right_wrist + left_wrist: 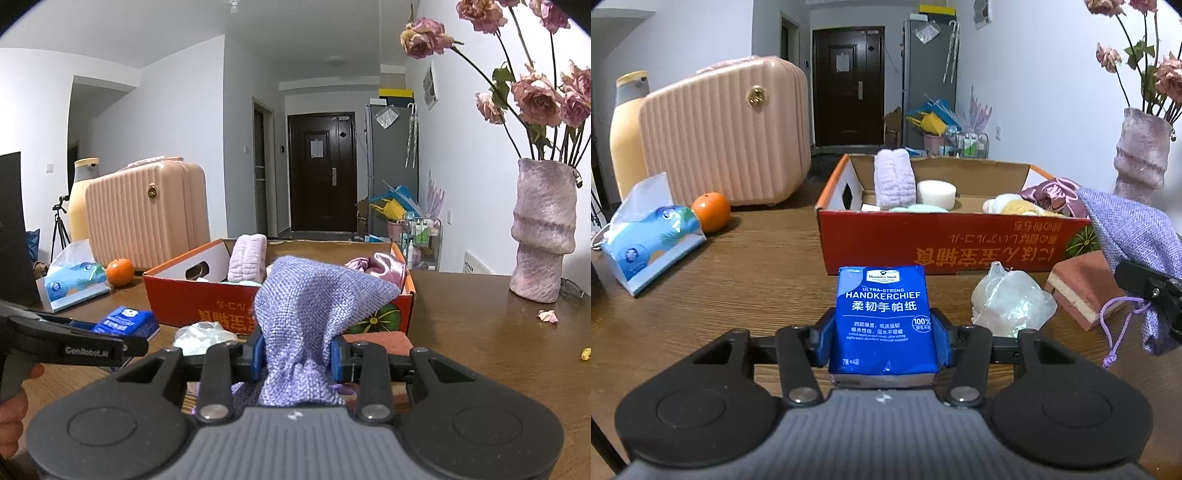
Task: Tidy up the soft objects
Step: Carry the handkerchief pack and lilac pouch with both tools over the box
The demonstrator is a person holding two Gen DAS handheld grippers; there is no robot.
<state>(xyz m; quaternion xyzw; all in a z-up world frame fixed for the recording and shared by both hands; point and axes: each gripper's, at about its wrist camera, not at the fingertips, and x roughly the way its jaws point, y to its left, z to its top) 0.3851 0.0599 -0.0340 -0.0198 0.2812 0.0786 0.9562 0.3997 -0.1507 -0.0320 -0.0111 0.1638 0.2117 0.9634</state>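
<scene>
Left tongs [882, 332]: we had them clenched on the tissue pack [882, 314], one blue pad against each side, the pack upright and its printed face toward the camera.
Left pose: we held them tilted down over the bench [757, 266], aimed at the box [945, 236]; the pack sat just short of the box's front wall.
Right tongs [297, 356]: we had them clenched on the pouch [314, 295], its gathered neck pinched between the pads.
Right pose: nearly level, facing the box, the pouch's free end reaching up over the front rim.
Hand [11, 417]: ours showed at the right view's left edge, under the left tongs' handle.
Bag [1012, 299]: on the bench beside the sponge [1082, 284].
</scene>
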